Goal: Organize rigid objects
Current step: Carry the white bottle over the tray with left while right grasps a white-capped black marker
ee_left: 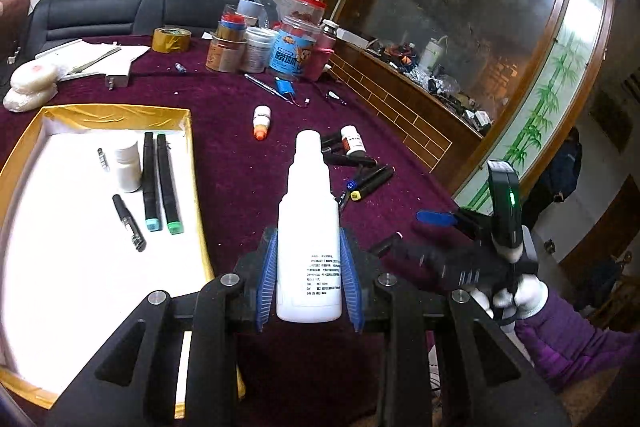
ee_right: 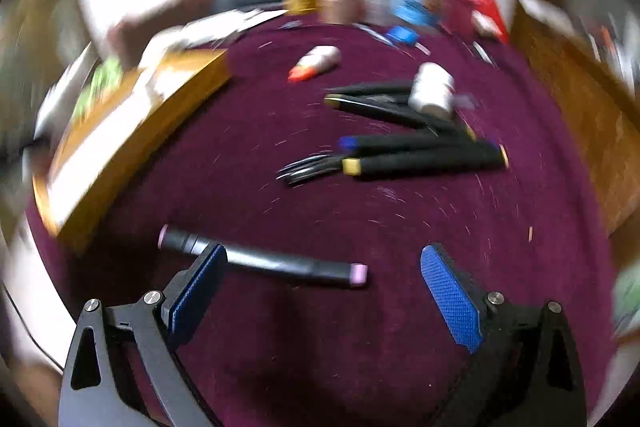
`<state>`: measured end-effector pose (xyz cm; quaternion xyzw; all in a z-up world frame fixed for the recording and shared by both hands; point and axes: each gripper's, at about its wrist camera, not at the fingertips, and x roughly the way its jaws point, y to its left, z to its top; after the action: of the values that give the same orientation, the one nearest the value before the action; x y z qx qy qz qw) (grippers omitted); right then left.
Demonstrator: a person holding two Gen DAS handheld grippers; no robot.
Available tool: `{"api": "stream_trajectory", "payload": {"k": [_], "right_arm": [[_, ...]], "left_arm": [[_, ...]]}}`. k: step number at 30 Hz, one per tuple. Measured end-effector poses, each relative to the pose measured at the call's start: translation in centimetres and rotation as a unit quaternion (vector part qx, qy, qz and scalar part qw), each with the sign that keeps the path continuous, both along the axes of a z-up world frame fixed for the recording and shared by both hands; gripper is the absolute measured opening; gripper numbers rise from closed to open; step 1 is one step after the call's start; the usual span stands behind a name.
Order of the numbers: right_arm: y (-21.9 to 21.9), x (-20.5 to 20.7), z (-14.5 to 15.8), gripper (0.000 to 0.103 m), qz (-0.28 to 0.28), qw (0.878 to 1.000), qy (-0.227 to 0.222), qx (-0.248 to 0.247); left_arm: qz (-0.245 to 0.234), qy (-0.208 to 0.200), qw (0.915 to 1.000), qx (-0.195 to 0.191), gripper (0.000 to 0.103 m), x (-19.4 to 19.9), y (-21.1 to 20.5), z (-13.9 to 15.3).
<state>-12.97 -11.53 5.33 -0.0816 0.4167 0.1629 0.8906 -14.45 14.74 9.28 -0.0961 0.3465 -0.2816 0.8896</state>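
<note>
Left fingers clamp white bottle; tray holds markers.

Small black printed lines ran down the lower body of the white bottle at the picture's centre, too fine to read. The blue label on the clear jar at twelve o'clock bore large pale characters and a cartoon figure, not legible. The right wrist view was blurred; nothing there could be read.
</note>
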Motion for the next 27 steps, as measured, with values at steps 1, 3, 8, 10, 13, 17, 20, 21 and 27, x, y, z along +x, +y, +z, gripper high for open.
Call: {"api": "stream_trajectory", "payload": {"k": [1, 3, 8, 10, 13, 17, 20, 21, 27], "right_arm": [[1.5, -0.2, -0.1, 0.095, 0.029, 0.999, -0.015, -0.039], [3.6, -0.1, -0.5, 0.084, 0.074, 0.994, -0.026, -0.076], [6.0, 2.0, -2.1, 0.039, 0.135, 0.988, 0.036, -0.068], [6.0, 2.9, -1.9, 0.020, 0.126, 0.989, 0.064, -0.043], [6.0, 3.2, -1.9, 0.013, 0.105, 0.992, 0.072, -0.015], [5.4, 3.3, -2.3, 0.013, 0.075, 0.992, 0.091, 0.050], [4.5, 3.6, -1.7, 0.013, 0.061, 0.985, 0.106, 0.123], [4.5, 3.3, -1.5, 0.013, 0.060, 0.983, 0.108, 0.140], [5.3, 3.5, 1.4, 0.013, 0.081, 0.956, 0.118, 0.255]], "left_arm": [[0.005, 0.001, 1.0000, -0.002, 0.027, 0.0, 0.3, -0.2], [0.018, 0.004, 0.9998, -0.005, 0.027, -0.1, 0.9, -0.3], [0.048, 0.001, 0.9988, -0.011, 0.027, -0.9, 2.9, -0.1], [0.059, 0.000, 0.9982, -0.013, 0.027, -1.1, 3.7, 0.0], [0.073, 0.001, 0.9972, -0.017, 0.027, -1.1, 4.7, -0.3], [0.092, 0.008, 0.9954, -0.022, 0.027, -0.9, 5.6, -0.7], [0.110, 0.008, 0.9936, -0.023, 0.027, -0.9, 6.7, -0.7], [0.115, 0.009, 0.9931, -0.020, 0.027, -0.8, 7.2, -0.7], [0.157, 0.030, 0.9872, 0.004, 0.027, 1.0, 10.5, -1.0]]}}
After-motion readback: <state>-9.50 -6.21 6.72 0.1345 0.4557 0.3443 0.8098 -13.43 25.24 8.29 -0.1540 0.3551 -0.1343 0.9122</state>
